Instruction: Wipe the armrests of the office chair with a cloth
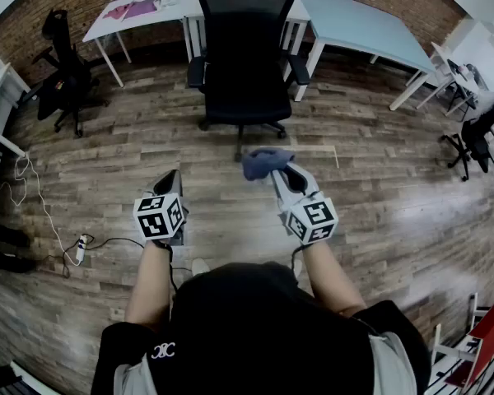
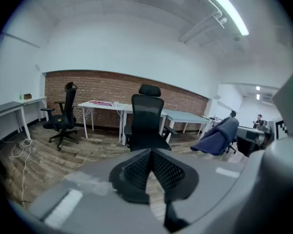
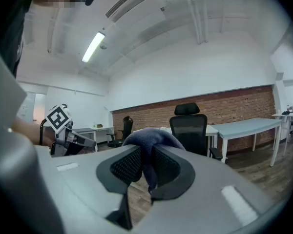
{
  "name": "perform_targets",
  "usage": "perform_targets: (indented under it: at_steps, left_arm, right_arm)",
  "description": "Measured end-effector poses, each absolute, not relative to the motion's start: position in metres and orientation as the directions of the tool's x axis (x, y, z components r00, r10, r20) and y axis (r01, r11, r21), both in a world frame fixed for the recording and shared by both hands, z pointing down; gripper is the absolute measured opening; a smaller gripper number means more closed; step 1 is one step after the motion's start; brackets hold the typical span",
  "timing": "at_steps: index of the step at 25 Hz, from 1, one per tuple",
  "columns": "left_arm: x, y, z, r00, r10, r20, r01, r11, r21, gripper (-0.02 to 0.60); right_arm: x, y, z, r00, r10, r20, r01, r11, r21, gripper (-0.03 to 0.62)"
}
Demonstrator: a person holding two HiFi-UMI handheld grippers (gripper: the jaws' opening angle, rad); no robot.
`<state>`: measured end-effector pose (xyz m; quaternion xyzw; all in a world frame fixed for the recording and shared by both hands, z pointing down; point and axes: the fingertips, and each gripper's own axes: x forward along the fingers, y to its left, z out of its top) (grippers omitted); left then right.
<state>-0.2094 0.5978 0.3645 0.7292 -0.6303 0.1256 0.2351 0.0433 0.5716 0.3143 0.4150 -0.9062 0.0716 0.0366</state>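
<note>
A black mesh-backed office chair (image 1: 244, 64) stands ahead on the wood floor, facing me, with a padded armrest on each side (image 1: 197, 72) (image 1: 298, 67). It also shows in the left gripper view (image 2: 146, 123) and the right gripper view (image 3: 190, 128). My right gripper (image 1: 277, 171) is shut on a blue cloth (image 1: 266, 162), which bulges above its jaws (image 3: 151, 140). My left gripper (image 1: 171, 179) is shut with nothing in it (image 2: 151, 167). Both grippers hover well short of the chair.
White desks (image 1: 152, 11) and a pale blue table (image 1: 362, 27) line the brick wall behind the chair. A second black chair (image 1: 66, 72) stands at the left, another (image 1: 477, 134) at the right. A power strip with cables (image 1: 78, 249) lies on the floor left.
</note>
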Motion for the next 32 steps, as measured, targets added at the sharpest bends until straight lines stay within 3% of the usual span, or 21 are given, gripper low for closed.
perform_targets:
  at_steps: [6, 24, 32]
  left_arm:
    - [-0.280, 0.599, 0.365, 0.193, -0.858, 0.476, -0.973, -0.106, 0.203, 0.006]
    - [-0.312, 0.606, 0.373, 0.300, -0.849, 0.435, -0.939, -0.182, 0.291, 0.006]
    - [-0.354, 0.615, 0.378, 0.286, -0.847, 0.448, -0.944, -0.168, 0.285, 0.006]
  right_arm:
    - [-0.012, 0.575, 0.311, -0.601, -0.791, 0.117, -0.798, 0.586, -0.136, 0.072]
    - [-0.067, 0.609, 0.322, -0.557, -0.808, 0.190, -0.829, 0.555, -0.072, 0.074]
    - [-0.096, 0.616, 0.333, -0.557, -0.800, 0.222, -0.830, 0.550, -0.098, 0.074]
